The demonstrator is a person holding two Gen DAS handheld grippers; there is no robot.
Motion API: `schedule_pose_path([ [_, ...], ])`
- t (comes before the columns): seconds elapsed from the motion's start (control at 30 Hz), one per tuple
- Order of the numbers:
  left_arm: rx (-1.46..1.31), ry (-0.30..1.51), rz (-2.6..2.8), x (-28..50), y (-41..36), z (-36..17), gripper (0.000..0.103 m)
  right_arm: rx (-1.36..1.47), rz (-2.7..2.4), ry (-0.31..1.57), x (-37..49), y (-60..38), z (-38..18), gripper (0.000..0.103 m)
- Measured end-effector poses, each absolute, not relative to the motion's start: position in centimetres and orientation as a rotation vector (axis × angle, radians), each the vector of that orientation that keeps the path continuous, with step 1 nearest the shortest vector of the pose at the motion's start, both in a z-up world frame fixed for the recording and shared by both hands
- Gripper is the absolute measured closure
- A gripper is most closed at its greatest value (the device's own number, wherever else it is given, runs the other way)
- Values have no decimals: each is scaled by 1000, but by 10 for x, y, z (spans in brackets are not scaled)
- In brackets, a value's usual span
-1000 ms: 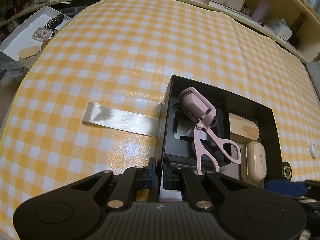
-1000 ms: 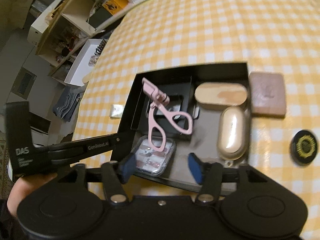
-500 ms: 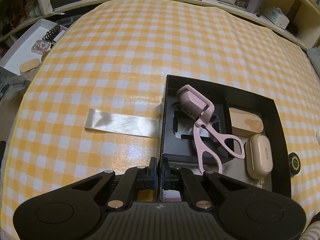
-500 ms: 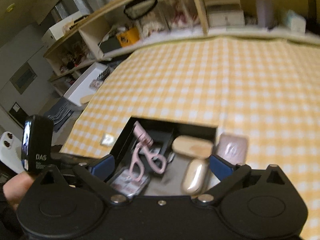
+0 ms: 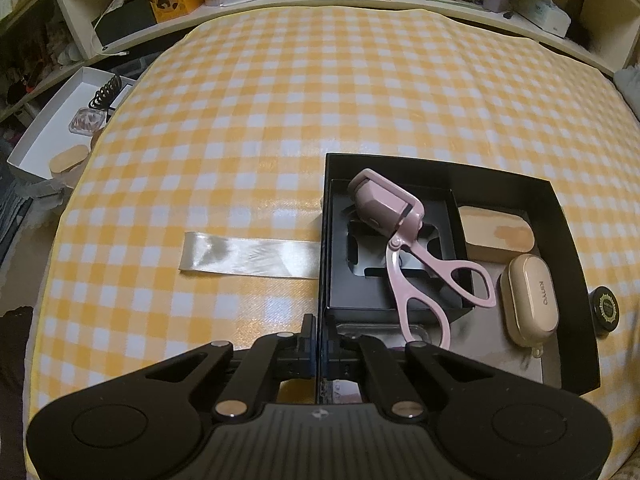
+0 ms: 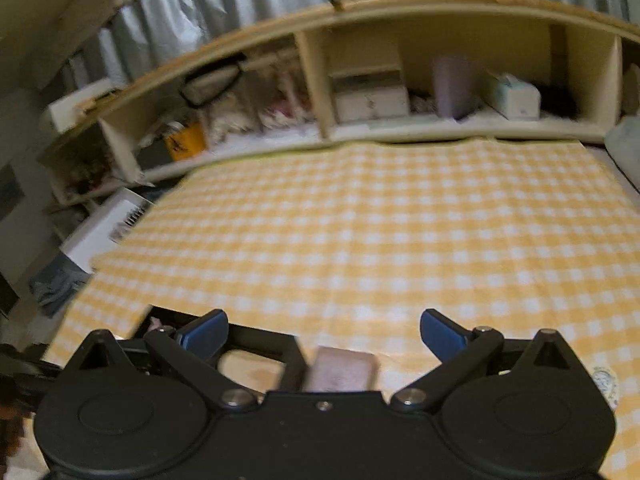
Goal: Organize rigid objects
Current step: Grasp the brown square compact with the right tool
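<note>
Right now the left gripper (image 5: 319,332) is pinching the box (image 5: 566,236) by its near wall, steadying it. Meanwhile the right gripper (image 6: 322,332) is hanging spread and empty, with the pink block (image 6: 340,370) lying just below it, broadside, beside the box.

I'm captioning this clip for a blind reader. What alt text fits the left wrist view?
A hand-held gripper, shut on the near wall of an open black box, sits on a yellow checked tablecloth. Inside lie a pink eyelash curler, a gold case and a tan oblong case.
</note>
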State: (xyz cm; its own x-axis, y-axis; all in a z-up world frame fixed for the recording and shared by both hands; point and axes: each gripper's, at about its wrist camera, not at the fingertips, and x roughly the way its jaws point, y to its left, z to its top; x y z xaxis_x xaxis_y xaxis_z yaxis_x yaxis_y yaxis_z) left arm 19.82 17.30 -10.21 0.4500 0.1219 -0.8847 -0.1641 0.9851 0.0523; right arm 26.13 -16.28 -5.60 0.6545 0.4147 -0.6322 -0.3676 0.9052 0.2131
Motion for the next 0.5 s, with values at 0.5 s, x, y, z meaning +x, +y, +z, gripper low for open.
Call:
schedule_pose_path([
  [0.5, -37, 1088, 179, 196, 171, -101, 100, 288, 405, 1129, 315, -171, -155, 37],
])
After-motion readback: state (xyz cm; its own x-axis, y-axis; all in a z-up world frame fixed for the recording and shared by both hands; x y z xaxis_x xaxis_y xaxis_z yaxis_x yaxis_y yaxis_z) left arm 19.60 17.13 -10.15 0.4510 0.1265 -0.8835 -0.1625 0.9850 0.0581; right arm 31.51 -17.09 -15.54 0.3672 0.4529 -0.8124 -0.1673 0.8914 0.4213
